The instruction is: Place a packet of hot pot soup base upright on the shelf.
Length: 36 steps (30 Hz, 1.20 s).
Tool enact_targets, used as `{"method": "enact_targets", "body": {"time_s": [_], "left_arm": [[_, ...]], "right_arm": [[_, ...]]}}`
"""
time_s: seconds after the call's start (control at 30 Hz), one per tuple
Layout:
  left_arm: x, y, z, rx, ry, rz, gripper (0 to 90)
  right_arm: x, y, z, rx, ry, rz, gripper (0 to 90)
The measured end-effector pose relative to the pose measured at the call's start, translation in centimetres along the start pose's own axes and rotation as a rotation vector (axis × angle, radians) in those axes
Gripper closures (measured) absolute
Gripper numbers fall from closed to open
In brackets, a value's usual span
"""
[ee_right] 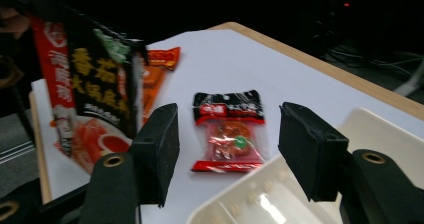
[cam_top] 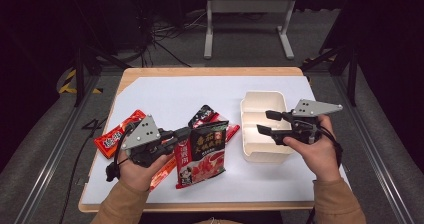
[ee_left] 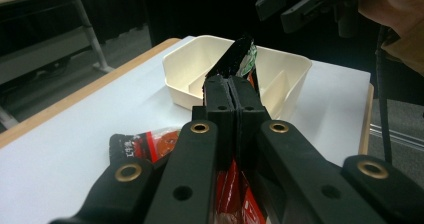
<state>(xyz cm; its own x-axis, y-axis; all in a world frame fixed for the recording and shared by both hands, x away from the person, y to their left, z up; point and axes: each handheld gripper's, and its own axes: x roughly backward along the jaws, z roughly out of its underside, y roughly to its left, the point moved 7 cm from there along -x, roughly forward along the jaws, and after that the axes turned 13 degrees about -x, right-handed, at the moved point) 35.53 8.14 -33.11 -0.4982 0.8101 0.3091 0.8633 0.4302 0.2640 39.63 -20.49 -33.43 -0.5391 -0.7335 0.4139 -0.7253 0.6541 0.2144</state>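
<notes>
- The large red soup-base packet (cam_top: 201,154) hangs lifted off the white table (cam_top: 165,99), pinched by its upper left edge in the left gripper (cam_top: 182,134); the jaws stand closed on that edge, and the left gripper view has its dark corner sticking up just past the pads.
- The grip takes in very little of the packet. Its weight hangs below and to one side, so it could swing, twist in the pads or slide out, most likely on a quick move toward the cream divided container (cam_top: 265,126).
- The packet looks wider than either compartment of the container. Brought down flat, it could catch on the rim or the partition and end up propped across them instead of dropping in.
- The right gripper (cam_top: 266,123) hovers over the container with its jaws apart and nothing between them. It sits right in the packet's likely path, so the two grippers could knock together, or the packet could drape over its jaws.
- A small red-and-black snack packet (ee_right: 230,130) lies on the table just beside the container, and a red wrapper (cam_top: 117,133) lies at the left; a low swinging packet could drag or shove either one.
</notes>
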Motion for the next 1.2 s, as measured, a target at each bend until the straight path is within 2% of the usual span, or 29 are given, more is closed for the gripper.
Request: {"method": "enact_targets", "body": {"time_s": [0.2,0.33,0.43,0.6,0.73,0.87,1.03,1.13,1.17,1.2], "left_arm": [[-0.1,0.2,-0.4,-0.013,-0.016,0.001,88.9],[-0.1,0.1,-0.7,-0.018,-0.027,0.012,89.0],[-0.1,0.1,-0.9,-0.023,-0.04,0.018,89.1],[0.0,-0.2,-1.2,-0.026,-0.053,0.029,89.1],[0.1,-0.2,-1.3,-0.024,-0.061,0.033,89.1],[0.3,-0.2,-1.4,-0.016,-0.091,0.048,89.2],[0.4,-0.2,-1.5,-0.013,-0.103,0.055,89.3],[0.6,-0.2,-1.5,-0.012,-0.115,0.067,89.3],[0.6,-0.2,-1.5,-0.012,-0.115,0.067,89.3],[0.6,-0.3,-1.5,-0.009,-0.123,0.074,89.3]], "right_arm": [[-1.9,3.2,-0.6,0.035,0.015,-0.142,38.9],[-3.3,4.8,-1.3,0.063,0.019,-0.205,36.8],[-4.6,5.5,-1.7,0.085,0.035,-0.231,34.7],[-6.5,6.3,-1.5,0.095,0.05,-0.299,31.9],[-7.6,6.7,-1.4,0.083,0.057,-0.334,31.7],[-8.3,7.1,-1.3,0.066,0.061,-0.395,32.4],[-8.8,7.5,-1.0,0.066,0.088,-0.445,44.1],[-8.8,7.2,-1.0,0.082,0.093,-0.435,57.7],[-8.8,7.2,-1.0,0.082,0.093,-0.435,57.7],[-8.6,6.9,-1.1,0.078,0.094,-0.444,66.0]]}}
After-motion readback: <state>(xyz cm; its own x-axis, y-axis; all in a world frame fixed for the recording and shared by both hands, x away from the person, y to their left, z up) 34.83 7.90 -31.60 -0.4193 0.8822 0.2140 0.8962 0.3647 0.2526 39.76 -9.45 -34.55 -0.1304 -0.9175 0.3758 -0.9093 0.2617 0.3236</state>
